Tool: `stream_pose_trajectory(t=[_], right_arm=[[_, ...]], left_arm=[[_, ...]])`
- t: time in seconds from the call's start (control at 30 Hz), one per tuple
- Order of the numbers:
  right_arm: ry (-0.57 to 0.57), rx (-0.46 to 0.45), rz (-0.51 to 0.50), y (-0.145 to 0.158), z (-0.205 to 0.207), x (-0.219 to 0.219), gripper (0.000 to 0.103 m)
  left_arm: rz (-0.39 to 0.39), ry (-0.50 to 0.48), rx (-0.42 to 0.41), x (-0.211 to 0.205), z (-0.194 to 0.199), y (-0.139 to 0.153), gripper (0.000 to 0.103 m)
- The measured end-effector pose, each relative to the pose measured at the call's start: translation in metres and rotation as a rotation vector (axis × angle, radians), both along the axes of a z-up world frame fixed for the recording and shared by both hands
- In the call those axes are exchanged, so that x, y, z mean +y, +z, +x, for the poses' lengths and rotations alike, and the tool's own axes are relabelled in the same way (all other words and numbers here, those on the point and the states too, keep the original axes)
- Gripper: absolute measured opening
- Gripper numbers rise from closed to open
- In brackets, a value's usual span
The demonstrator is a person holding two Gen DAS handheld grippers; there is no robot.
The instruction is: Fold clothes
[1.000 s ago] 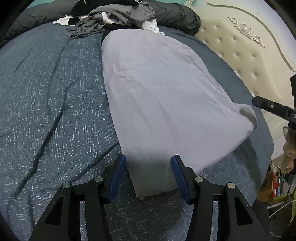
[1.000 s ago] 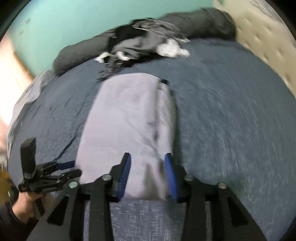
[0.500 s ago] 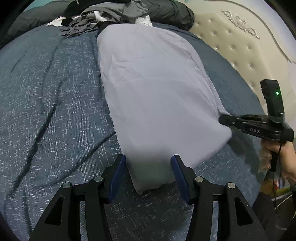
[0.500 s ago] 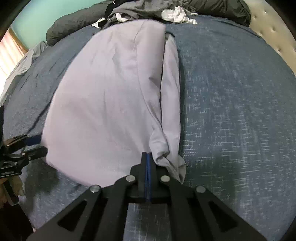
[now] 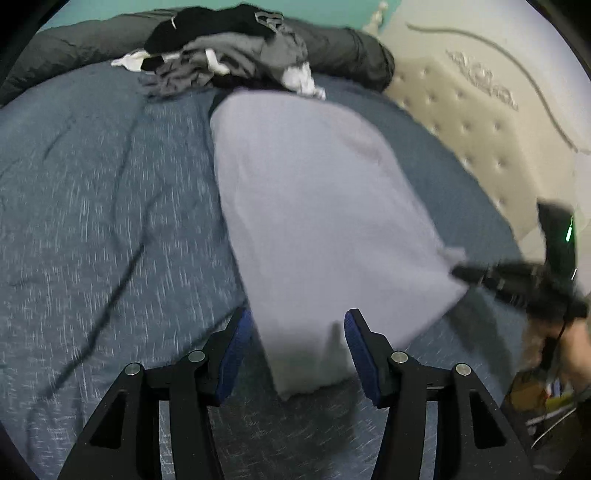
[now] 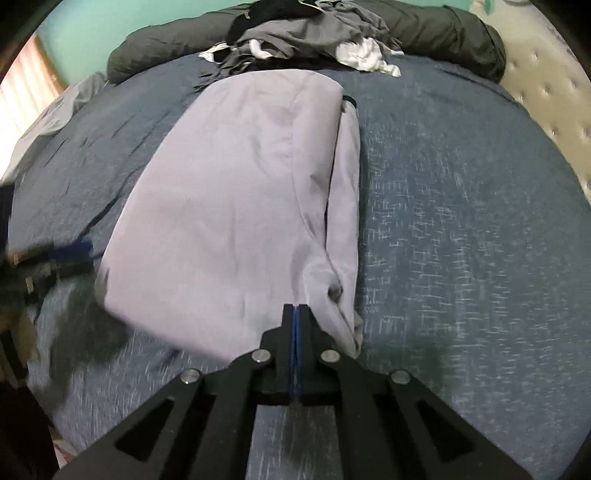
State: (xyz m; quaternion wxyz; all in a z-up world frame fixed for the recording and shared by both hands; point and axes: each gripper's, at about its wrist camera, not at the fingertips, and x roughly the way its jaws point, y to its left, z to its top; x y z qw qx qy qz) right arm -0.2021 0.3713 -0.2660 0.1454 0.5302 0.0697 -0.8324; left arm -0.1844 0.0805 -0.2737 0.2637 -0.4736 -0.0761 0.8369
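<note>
Right gripper (image 6: 296,314) was clamped on the near corner of the pale lilac cotton garment (image 6: 236,206); left gripper (image 5: 298,328) stood open astride its other corner. Thin pinch could slip, skewing the fold.

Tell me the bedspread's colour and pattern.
Dark blue bedspread flecked with short white crosshatch dashes; clearest in the right wrist view.

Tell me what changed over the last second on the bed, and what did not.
The right gripper came down to the near corner of the pale lilac folded garment, and its jaws have just been closing; they now stand shut at the cloth's edge, though a pinch cannot be confirmed. The left gripper stays open around the garment's other near corner. The garment, the blue-grey bedspread and the heap of dark unfolded clothes lie as before.
</note>
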Motion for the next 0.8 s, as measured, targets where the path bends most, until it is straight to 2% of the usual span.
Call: stream_pose_trajectory(t=[0.17,0.23,0.3,0.37,0.5,0.67,0.73,0.8], right_arm=[[-0.023,-0.025,-0.003,-0.02,-0.003,-0.001,0.0],[-0.022,-0.039,-0.001,-0.03,-0.006,-0.001,0.0],[-0.019,-0.055,-0.005,-0.039,-0.009,-0.001,0.0],[-0.021,-0.065,-0.02,-0.045,-0.011,0.0,0.0],[-0.01,-0.073,-0.015,-0.052,-0.017,0.0,0.0],[-0.024,-0.055,-0.019,-0.031,-0.017,0.0,0.0],[-0.023,-0.034,-0.035,-0.021,-0.014,0.002,0.0],[-0.018,-0.042,-0.024,-0.024,-0.013,0.004,0.0]], left_arm=[[-0.012,-0.068,-0.032,0.03,0.007,-0.012,0.056],[-0.028,-0.076,-0.045,0.032,0.007,-0.021,0.052],[-0.051,-0.073,-0.05,0.035,0.007,-0.032,0.04],[-0.066,-0.072,-0.05,0.038,0.003,-0.036,0.035],[-0.099,-0.085,-0.045,0.045,0.005,-0.039,0.033],[-0.092,-0.059,-0.023,0.035,0.007,-0.02,0.033],[-0.099,-0.056,-0.03,0.034,0.007,-0.023,0.032],[-0.095,-0.052,-0.048,0.033,0.011,-0.03,0.03]])
